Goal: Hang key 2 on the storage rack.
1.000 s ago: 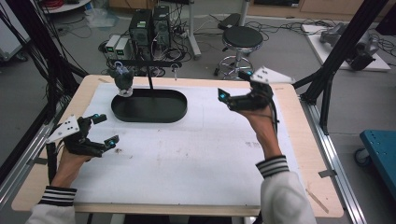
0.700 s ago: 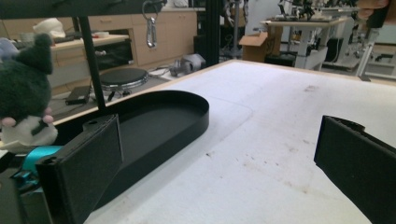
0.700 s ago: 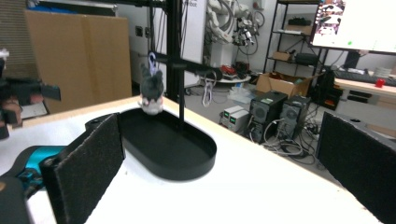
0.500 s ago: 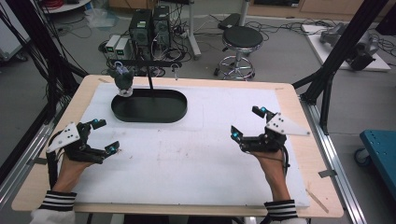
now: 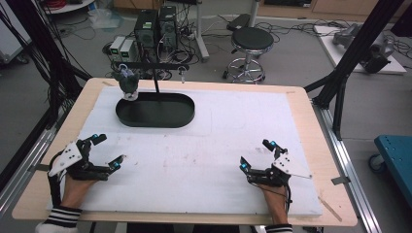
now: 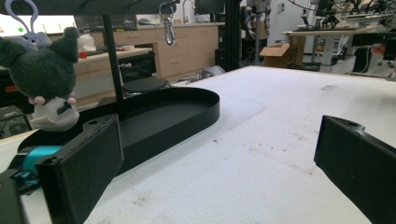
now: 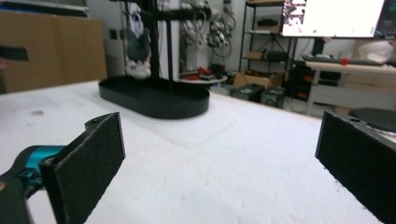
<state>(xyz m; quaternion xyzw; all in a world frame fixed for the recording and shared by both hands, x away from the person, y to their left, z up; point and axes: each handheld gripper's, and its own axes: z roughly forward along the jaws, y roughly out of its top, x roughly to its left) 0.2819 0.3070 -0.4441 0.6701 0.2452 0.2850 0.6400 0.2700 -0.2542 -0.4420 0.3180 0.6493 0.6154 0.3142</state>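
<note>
- Since a second ago we have drawn our right gripper (image 5: 256,154) back from the far right of the table to its near right edge; our left gripper (image 5: 108,149) has barely shifted at the near left.
- Both sets of jaws stand wide apart and hold nothing, resting over the white mat (image 5: 218,145).
- We see the plush toy (image 5: 128,82) hanging from the black stand (image 5: 155,68), above the left end of the oval black tray (image 5: 155,119) at far left.
- It lies well beyond both sets of jaws, nearer our left gripper, up and left of its left jaw in the left gripper view.
</note>
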